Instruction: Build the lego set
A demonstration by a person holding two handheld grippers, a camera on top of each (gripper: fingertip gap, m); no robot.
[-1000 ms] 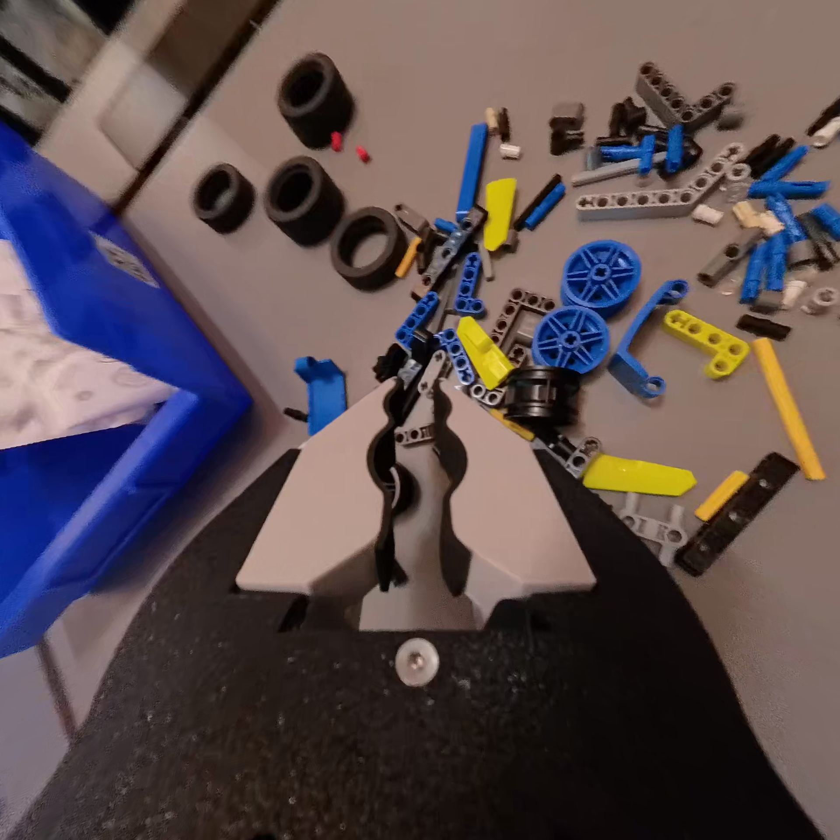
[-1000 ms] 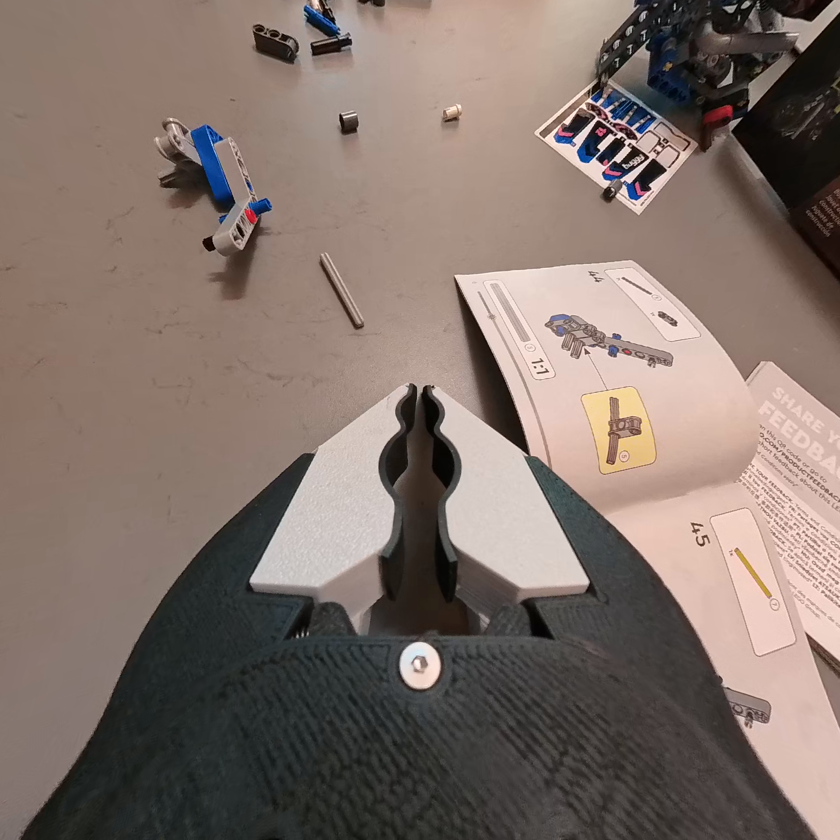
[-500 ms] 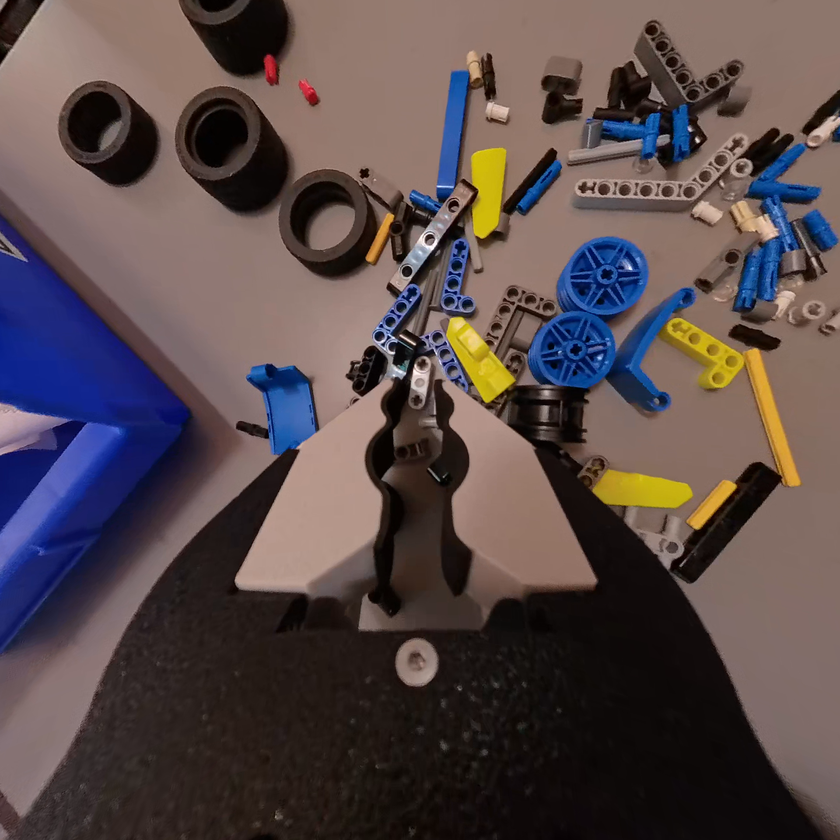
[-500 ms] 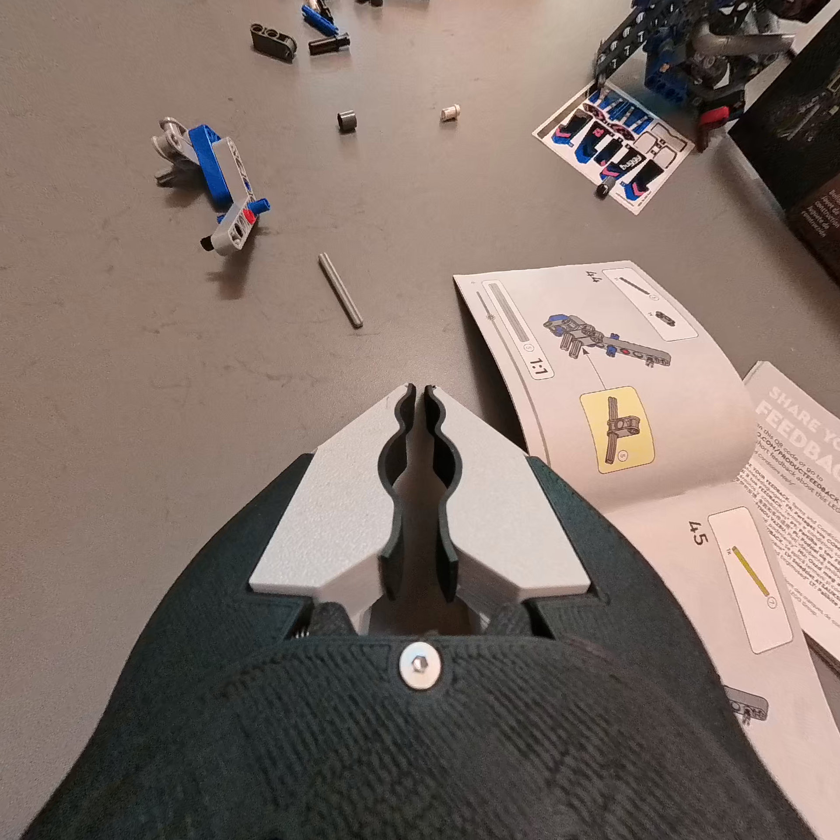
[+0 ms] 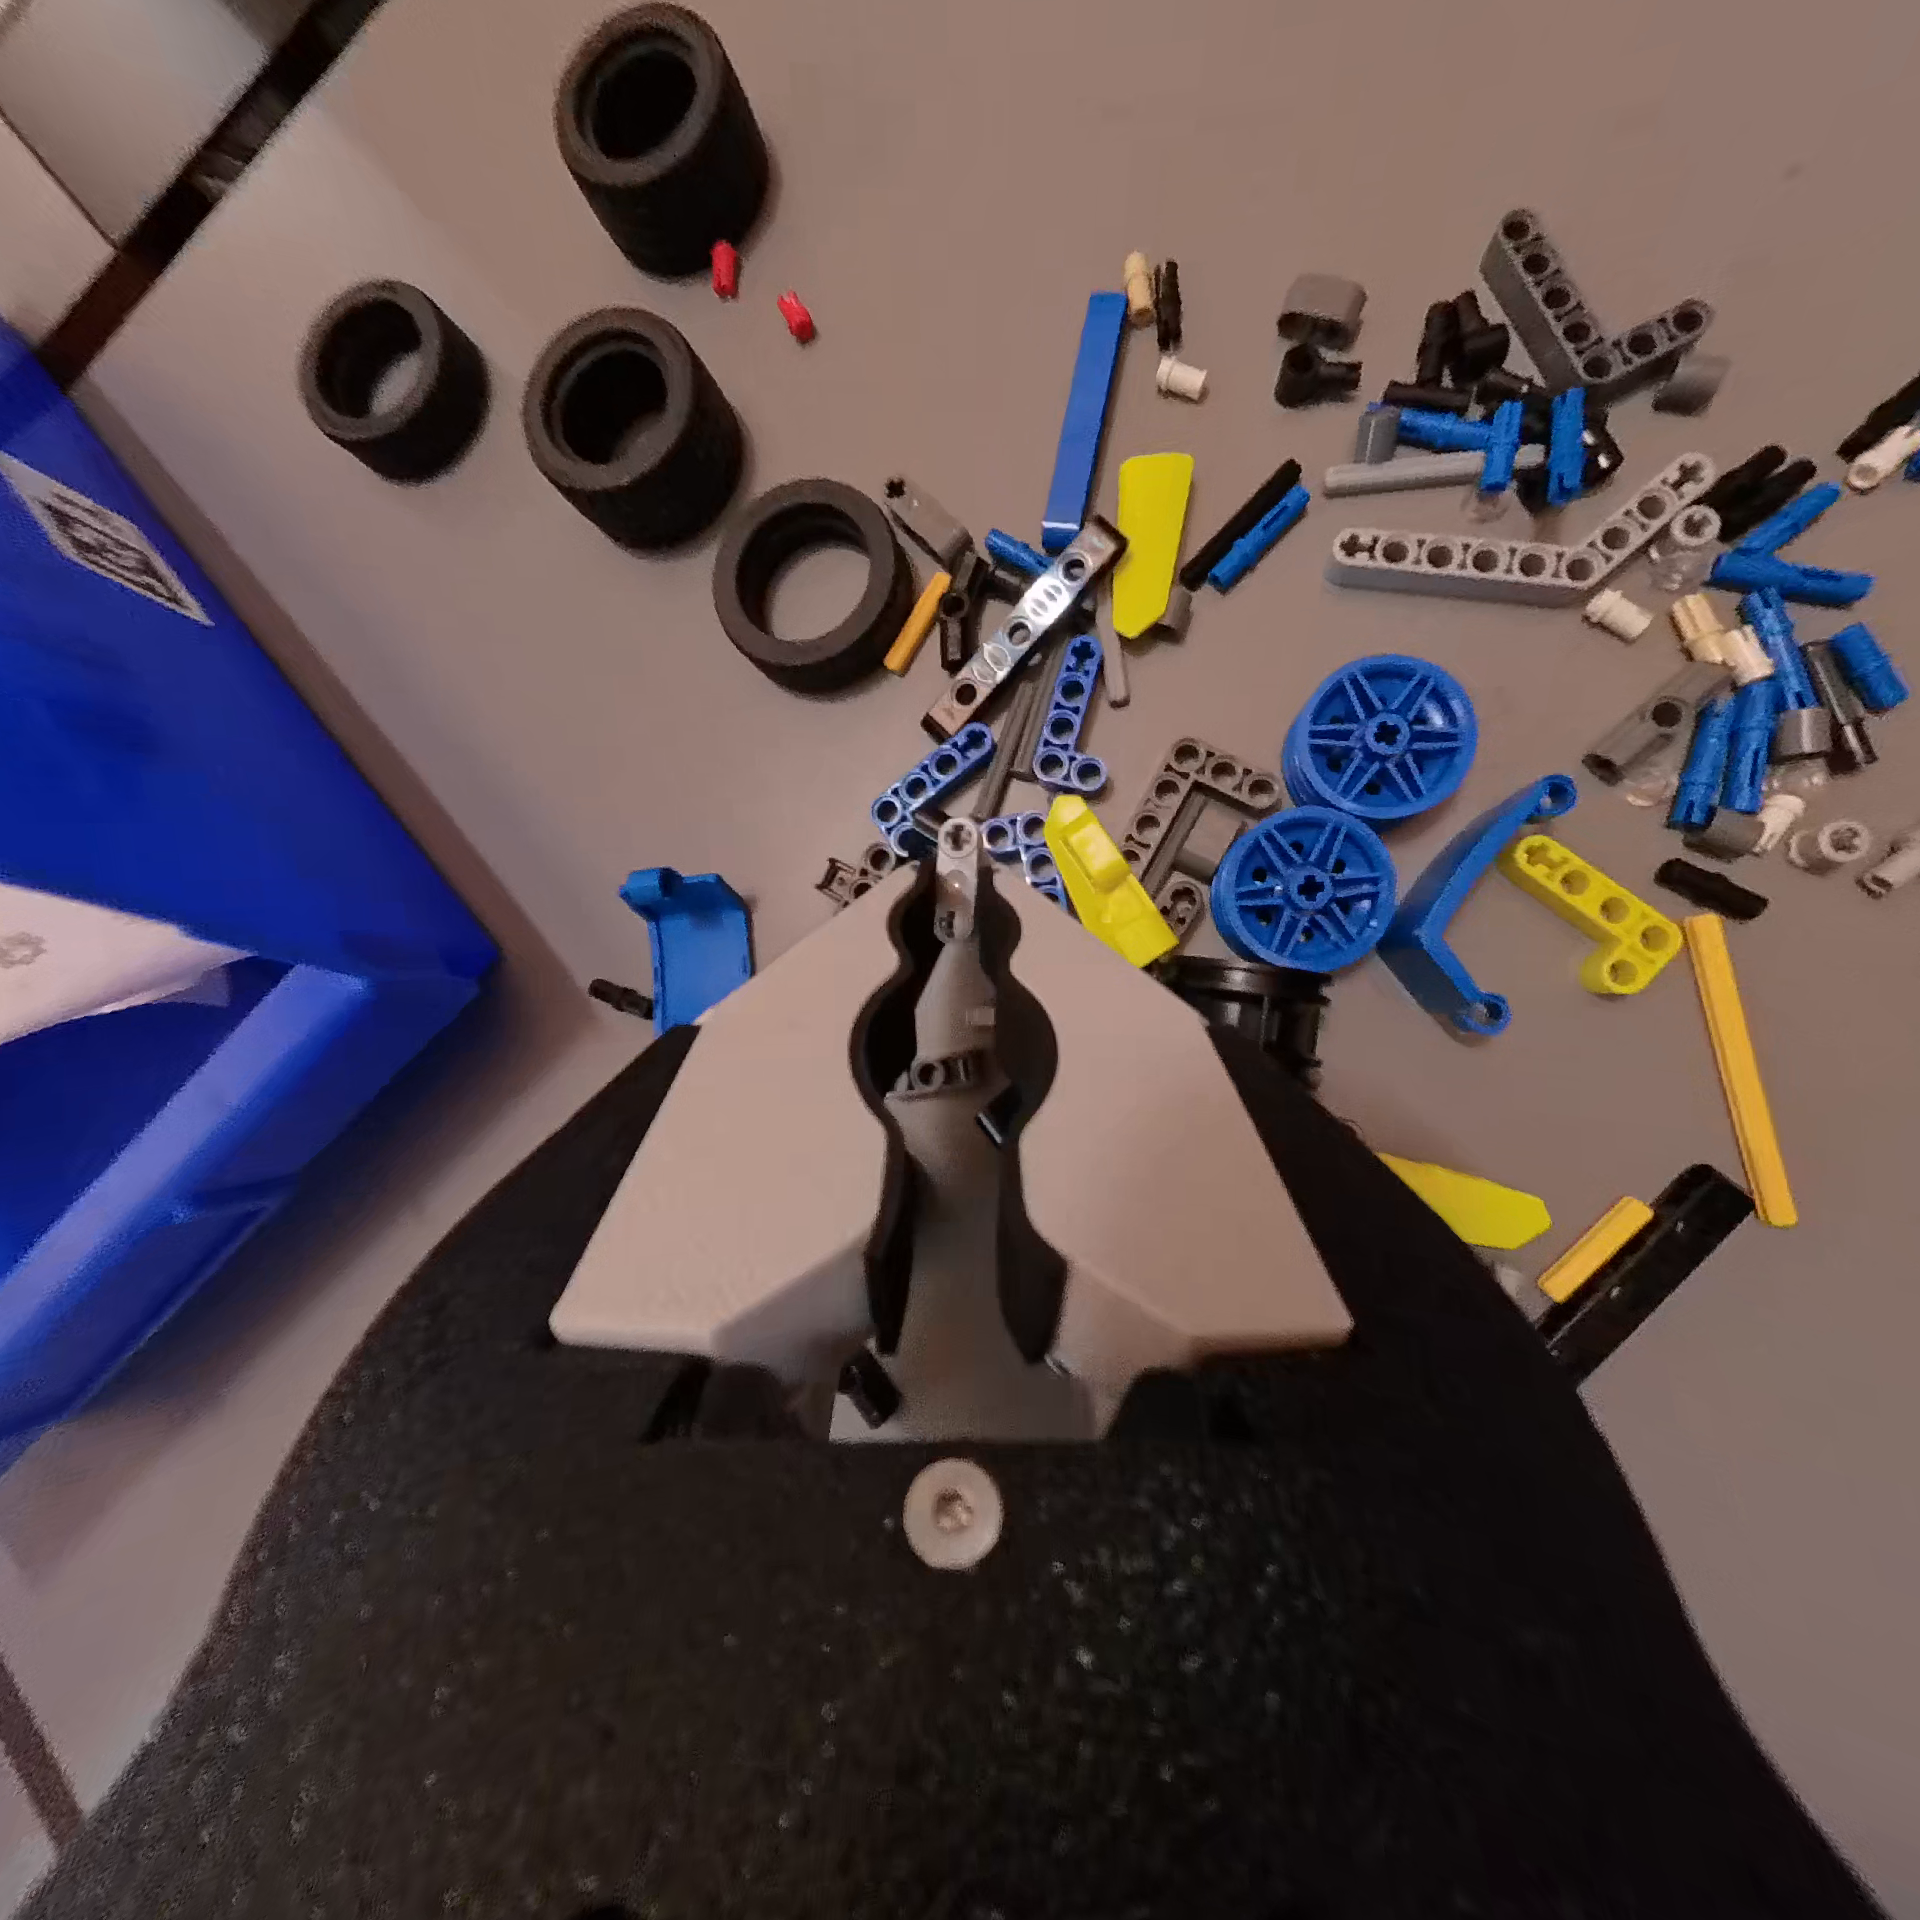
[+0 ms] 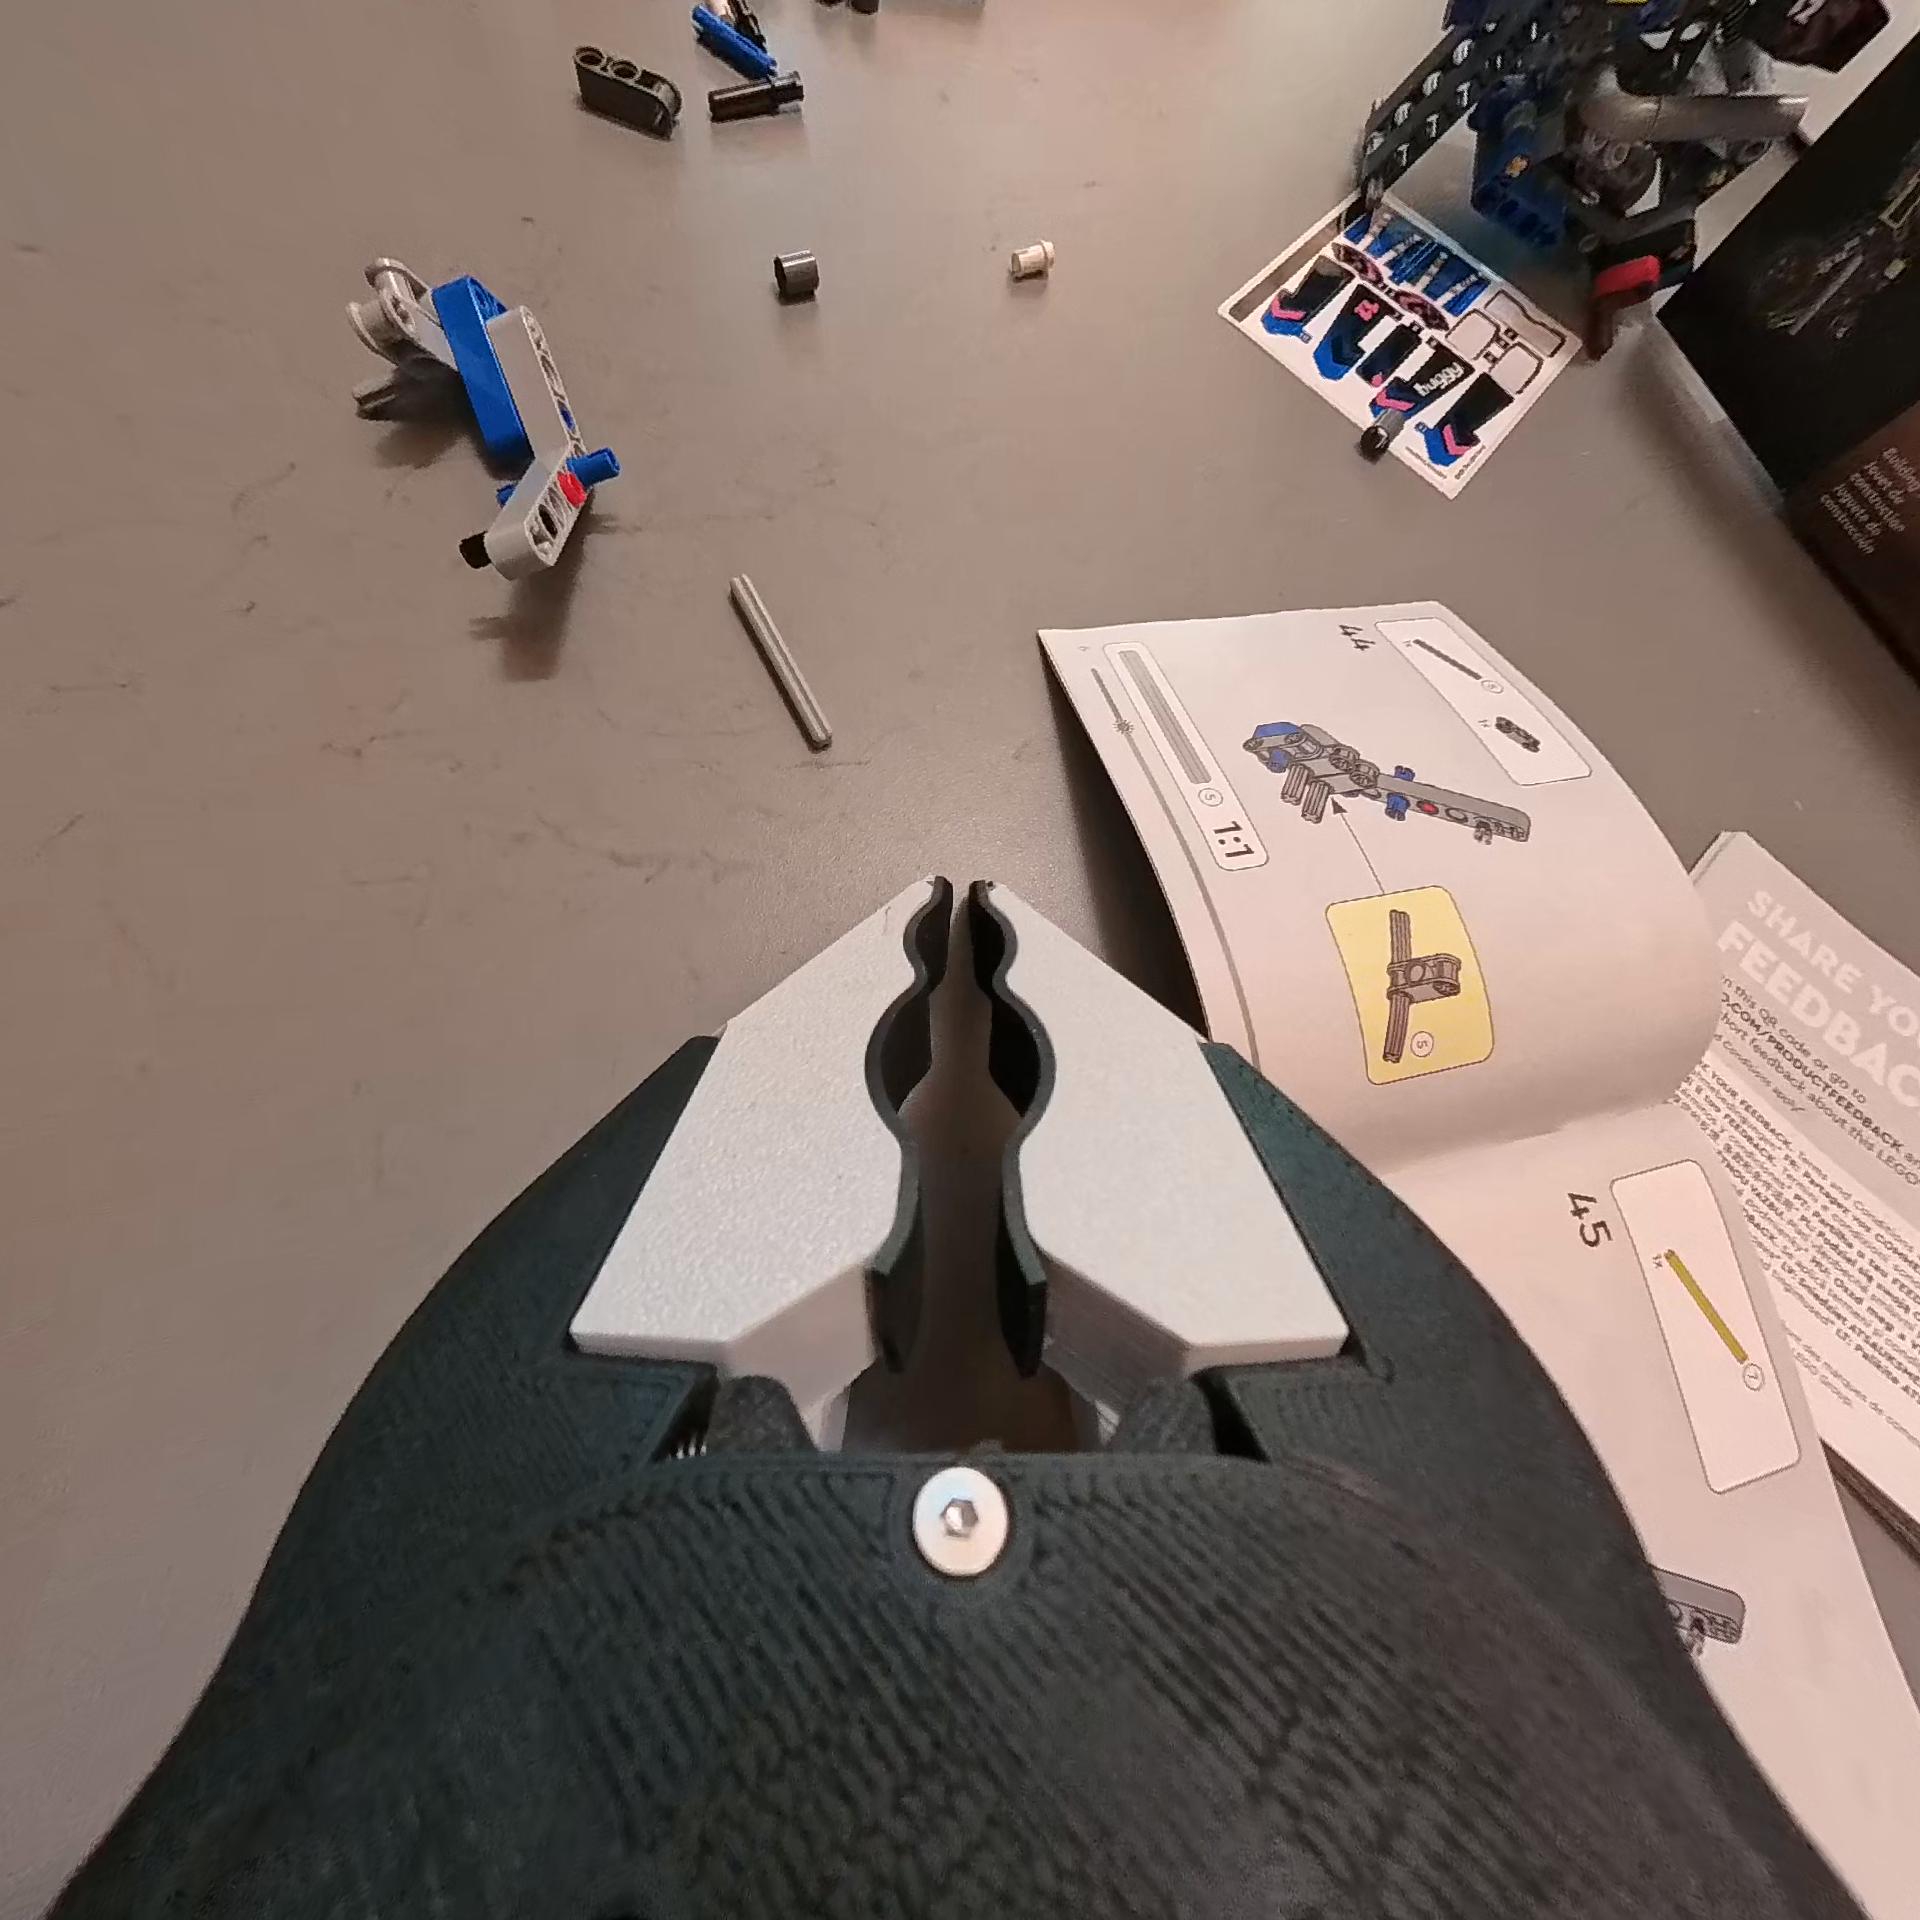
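- Left wrist view: the left gripper (image 5: 956, 894) sits at centre frame with its jaws clamped on a small light grey connector piece (image 5: 956, 868), which pokes out past the tips, its round end uppermost.
- Just beyond the tips lies the loose pile of lego parts (image 5: 1351, 665), spread over the grey table (image 5: 1039, 125) from centre to the right edge: blue, yellow, grey and black beams and pins.
- Two blue wheel hubs (image 5: 1340, 800) lie touching each other right of the tips; a yellow angled beam (image 5: 1600, 914) and a long yellow axle (image 5: 1735, 1070) lie further right.
- Four black tyres (image 5: 644, 384) stand in the upper left, apart from the pile; two small red pins (image 5: 758, 286) lie beside the top one.
- A blue bin (image 5: 208, 831) fills the left edge, with white paper inside.
- A blue panel piece (image 5: 691, 940) lies just left of the fingers.
- Right wrist view: the right gripper (image 6: 958, 894) is at centre, its jaws nearly together with only a thin slit between the tips, and nothing in them.
- Ahead lies a grey axle (image 6: 779, 660), well clear of the tips; a blue-and-grey sub-assembly (image 6: 488, 405) rests in the upper left.
- The open instruction booklet (image 6: 1403, 935) lies to the right, beside the fingers.
- A sticker sheet (image 6: 1403, 332) and the partly built model (image 6: 1558, 135) sit in the upper right.
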